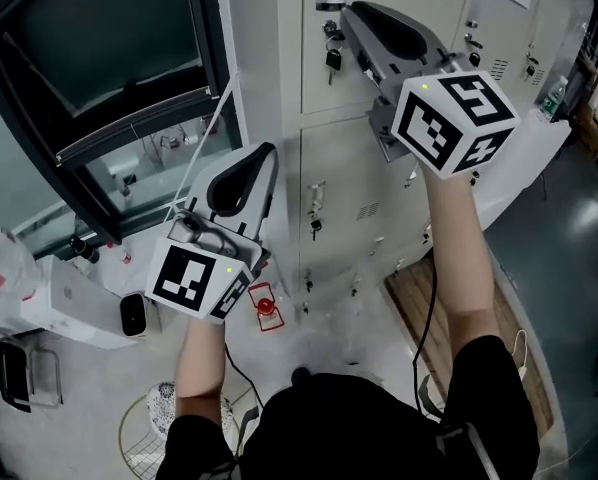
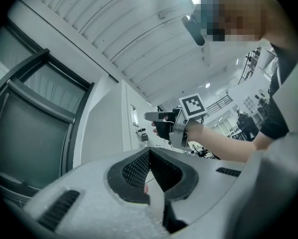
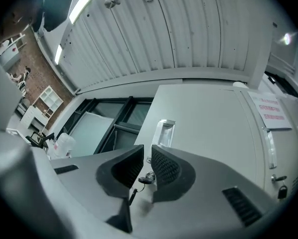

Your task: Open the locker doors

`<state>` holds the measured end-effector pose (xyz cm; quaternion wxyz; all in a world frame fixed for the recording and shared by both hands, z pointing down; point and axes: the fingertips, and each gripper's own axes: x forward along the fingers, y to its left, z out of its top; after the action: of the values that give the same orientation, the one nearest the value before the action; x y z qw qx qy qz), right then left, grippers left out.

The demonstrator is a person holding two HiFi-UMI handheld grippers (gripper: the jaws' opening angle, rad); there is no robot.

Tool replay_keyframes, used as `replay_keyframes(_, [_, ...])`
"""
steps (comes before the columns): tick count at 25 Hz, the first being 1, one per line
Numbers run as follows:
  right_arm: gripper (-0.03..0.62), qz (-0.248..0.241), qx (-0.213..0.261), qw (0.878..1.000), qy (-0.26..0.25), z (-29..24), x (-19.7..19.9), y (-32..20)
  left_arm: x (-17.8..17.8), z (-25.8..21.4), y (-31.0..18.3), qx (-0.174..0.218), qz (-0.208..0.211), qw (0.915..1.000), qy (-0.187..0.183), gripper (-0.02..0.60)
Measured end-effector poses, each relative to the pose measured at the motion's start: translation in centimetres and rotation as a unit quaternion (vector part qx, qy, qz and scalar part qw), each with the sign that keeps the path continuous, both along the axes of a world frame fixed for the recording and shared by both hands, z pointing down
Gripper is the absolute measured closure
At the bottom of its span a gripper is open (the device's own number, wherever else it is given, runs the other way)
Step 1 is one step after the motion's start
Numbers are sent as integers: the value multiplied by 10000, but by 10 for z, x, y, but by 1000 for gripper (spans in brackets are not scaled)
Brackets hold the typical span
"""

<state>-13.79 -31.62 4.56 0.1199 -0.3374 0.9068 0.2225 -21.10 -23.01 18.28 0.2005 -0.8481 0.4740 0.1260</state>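
A bank of grey lockers (image 1: 339, 183) stands before me. My right gripper (image 1: 347, 13) is at the top locker door (image 3: 209, 118), just below its recessed handle (image 3: 165, 132). Its jaws stand slightly apart, open, with the door's key (image 3: 145, 179) in the gap between the pads; the pads do not press on it. The key and a tag hanging from it (image 1: 332, 56) show beside the jaw tips. My left gripper (image 1: 271, 150) is lower and to the left, short of the lockers, shut with nothing held. From the left gripper (image 2: 149, 152) view, the right gripper (image 2: 159, 117) is at the lock.
A dark-framed window (image 1: 99, 58) runs along the left. More lockers (image 1: 499, 38) with keys continue to the right, and one carries a paper notice (image 3: 271, 111). On the floor are a red item (image 1: 265, 306), a white box (image 1: 69, 303), a wooden board (image 1: 429, 298) and a wire basket (image 1: 144, 428).
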Motion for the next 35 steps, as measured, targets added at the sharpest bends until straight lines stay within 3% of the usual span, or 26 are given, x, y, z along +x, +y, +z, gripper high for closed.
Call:
replay_keyframes(10, [523,356,34,9988,322,-12,-13,-15,-6,-4,1,55,15,9999,-112,566])
replay_keyframes(21, [442,342,-167,9984,408,-18,-30,-29,-7,-3,4,119,42,9998,-124,566])
replay_keyframes(35, [419,685,-286,9962,457,-23,-42,-37,-18,-6,11,170,-6,9998,-92,566])
